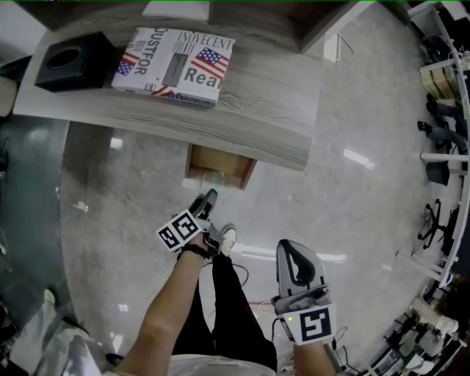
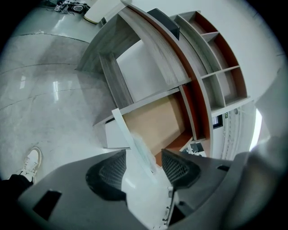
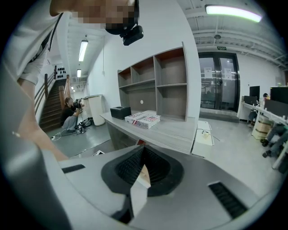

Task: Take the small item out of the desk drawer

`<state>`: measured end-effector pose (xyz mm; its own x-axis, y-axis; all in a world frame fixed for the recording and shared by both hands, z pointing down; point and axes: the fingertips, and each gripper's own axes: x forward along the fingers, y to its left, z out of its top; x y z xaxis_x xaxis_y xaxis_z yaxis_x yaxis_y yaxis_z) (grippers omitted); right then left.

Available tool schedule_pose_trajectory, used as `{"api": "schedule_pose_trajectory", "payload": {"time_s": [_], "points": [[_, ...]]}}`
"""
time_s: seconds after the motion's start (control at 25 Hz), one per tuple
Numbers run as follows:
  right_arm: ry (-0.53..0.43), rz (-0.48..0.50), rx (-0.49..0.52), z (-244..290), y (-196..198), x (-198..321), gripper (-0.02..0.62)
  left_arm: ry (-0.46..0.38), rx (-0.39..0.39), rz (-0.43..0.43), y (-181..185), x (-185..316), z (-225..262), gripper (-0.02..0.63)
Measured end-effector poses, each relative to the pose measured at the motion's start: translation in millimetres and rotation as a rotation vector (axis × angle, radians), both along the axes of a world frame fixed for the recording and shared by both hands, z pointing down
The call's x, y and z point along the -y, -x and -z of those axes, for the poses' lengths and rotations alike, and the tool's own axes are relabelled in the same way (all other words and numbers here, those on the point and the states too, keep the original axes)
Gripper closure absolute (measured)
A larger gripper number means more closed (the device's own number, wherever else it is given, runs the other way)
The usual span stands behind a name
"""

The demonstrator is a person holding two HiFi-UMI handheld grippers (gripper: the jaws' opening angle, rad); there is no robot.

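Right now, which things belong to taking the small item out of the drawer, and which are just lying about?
Job in hand: open desk drawer; pale thing inside it, too small to identify; left gripper, open, the drawer's front edge between its jaws.
Lying about or idle: black box and flag-printed box on the desk; right gripper, shut, away from the drawer.

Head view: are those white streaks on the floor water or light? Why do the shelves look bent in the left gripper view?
Head view: just glare, lamps mirrored on the glossy floor. Left gripper view: the wide-angle lens bows the shelves and blackens the corners. Right gripper view: same round frame; ceiling lamp overexposed.
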<state>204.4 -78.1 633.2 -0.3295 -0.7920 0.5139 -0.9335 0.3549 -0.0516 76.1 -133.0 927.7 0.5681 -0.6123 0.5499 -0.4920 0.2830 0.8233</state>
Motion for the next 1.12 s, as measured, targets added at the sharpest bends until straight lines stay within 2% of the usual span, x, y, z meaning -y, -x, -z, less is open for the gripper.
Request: {"api": "schedule_pose_trajectory", "payload": {"time_s": [0.08, 0.2, 0.32, 0.68, 0.88, 1.12], "points": [[-0.001, -0.006, -0.004, 0, -3, 0, 0.572, -0.004, -0.002, -0.003, -1, 1, 2, 0.378], [-0.013, -0.008, -0.007, 1, -7, 0, 0.572, -0.013, 0.008, -0.007, 1, 0, 5, 0.519], [-0.018, -0.007, -0.014, 3, -6, 0, 0.572, -0.052, -0.002, -0.014, 3, 2, 13, 0.569], [-0.062, 0.001, -0.013, 34, 13, 1, 0.572, -0.133, -0.063, -0.031, 10, 9, 60, 0.584], [-0.086, 0.002, -0.029, 60, 18, -3, 0.572, -0.185, -0.069, -0.069, 17, 14, 99, 0.586], [-0.119, -0.007, -0.043, 88, 23, -11, 0.572, -0.244, -0.081, -0.067, 32, 14, 144, 0.587]]}}
